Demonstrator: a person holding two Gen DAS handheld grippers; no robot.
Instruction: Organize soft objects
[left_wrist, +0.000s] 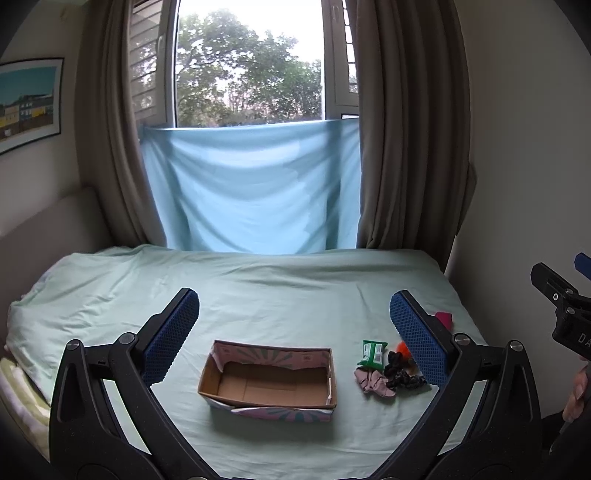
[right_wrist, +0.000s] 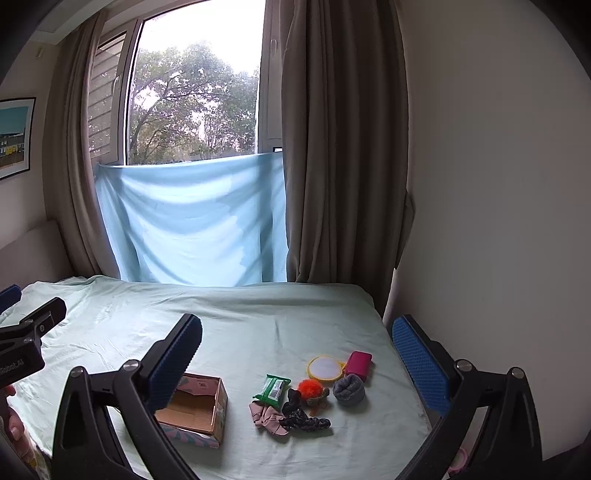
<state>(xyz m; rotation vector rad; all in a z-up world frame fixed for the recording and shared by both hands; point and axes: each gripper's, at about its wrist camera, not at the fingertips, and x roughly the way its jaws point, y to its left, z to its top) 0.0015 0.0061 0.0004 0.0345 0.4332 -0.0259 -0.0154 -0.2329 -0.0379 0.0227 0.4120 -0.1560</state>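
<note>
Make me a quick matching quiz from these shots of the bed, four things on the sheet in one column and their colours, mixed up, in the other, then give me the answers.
Things:
1. Wipes packet
2. Pouch
3. Furry pompom
4. Rolled socks

Colours:
A. Orange
B. Grey
C. Green
D. Magenta

Pairs: 1-C, 2-D, 3-A, 4-B.

Bed (right_wrist: 258, 332): box (right_wrist: 199, 410) lower left of frame; soft items (right_wrist: 291, 410) clustered right of it (apart); window (right_wrist: 192, 92) behind.
</note>
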